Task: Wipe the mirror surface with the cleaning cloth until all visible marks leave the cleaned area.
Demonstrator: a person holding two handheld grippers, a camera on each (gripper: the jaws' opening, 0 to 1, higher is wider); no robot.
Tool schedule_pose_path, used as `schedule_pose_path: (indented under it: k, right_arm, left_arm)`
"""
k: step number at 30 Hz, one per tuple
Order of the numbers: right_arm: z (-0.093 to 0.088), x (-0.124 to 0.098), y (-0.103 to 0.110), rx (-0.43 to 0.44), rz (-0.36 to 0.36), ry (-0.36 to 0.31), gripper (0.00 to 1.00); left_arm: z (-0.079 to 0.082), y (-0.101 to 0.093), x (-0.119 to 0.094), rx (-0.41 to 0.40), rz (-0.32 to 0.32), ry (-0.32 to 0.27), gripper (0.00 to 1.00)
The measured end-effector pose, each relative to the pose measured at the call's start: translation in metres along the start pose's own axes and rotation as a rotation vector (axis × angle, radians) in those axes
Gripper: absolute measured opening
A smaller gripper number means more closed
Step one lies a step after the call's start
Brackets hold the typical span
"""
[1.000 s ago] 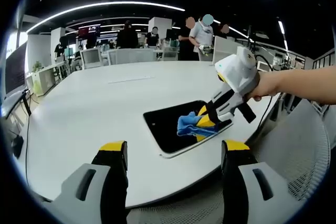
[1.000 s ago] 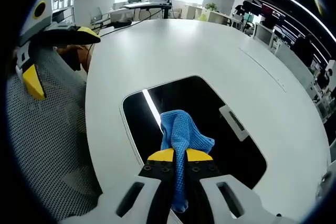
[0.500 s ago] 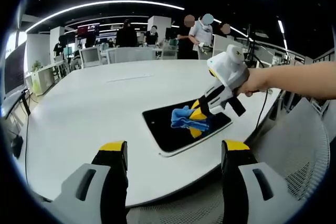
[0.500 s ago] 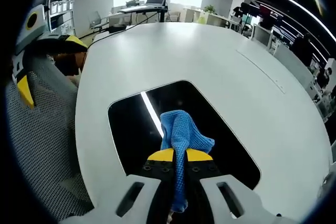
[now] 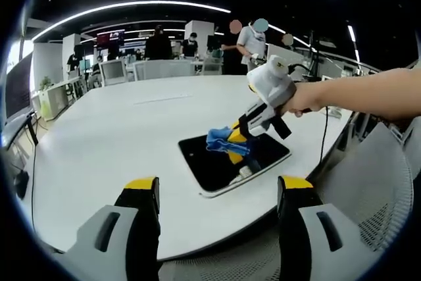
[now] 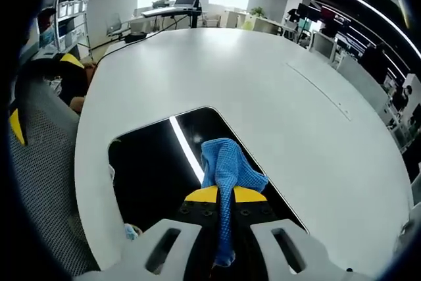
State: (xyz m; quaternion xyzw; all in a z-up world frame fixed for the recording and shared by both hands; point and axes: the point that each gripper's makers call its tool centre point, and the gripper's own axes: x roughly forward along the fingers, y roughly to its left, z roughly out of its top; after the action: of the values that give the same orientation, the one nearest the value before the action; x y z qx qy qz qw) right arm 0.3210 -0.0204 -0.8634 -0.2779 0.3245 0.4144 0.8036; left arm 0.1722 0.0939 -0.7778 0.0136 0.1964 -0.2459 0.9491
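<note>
A dark rectangular mirror (image 5: pixel 223 166) (image 6: pixel 151 176) lies flat on the white table (image 5: pixel 105 136) near its front edge. My right gripper (image 6: pixel 222 195) (image 5: pixel 231 137) is shut on a blue cleaning cloth (image 6: pixel 227 170) (image 5: pixel 220 140), which it presses on the mirror's far part. A person's hand (image 5: pixel 306 99) holds that gripper. My left gripper (image 5: pixel 216 192) hangs open over the table's near edge, short of the mirror, with nothing between its jaws.
A grey mesh chair (image 5: pixel 381 195) (image 6: pixel 39 182) stands beside the table near the mirror. Several people (image 5: pixel 250 44) stand at desks beyond the far side. A cable (image 5: pixel 325 139) hangs over the table's right edge.
My right gripper has slid the blue cloth across the mirror, from its near right end toward its far left part. The left gripper has stayed still.
</note>
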Motion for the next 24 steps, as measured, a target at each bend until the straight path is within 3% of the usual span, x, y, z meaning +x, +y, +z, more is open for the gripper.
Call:
schedule_pose_path:
  k: [9, 17, 24]
  right_arm:
    - [0.007, 0.012, -0.023, 0.020, -0.081, 0.002, 0.00]
    - [0.006, 0.010, -0.022, 0.065, -0.085, -0.049, 0.00]
    - [0.006, 0.011, -0.022, 0.053, -0.090, -0.032, 0.00]
  left_arm:
    - [0.002, 0.001, -0.001, 0.001, 0.006, -0.013, 0.71]
    - [0.003, 0.001, -0.001, 0.001, 0.007, -0.025, 0.71]
    - [0.004, 0.000, -0.001, 0.001, 0.002, -0.031, 0.70]
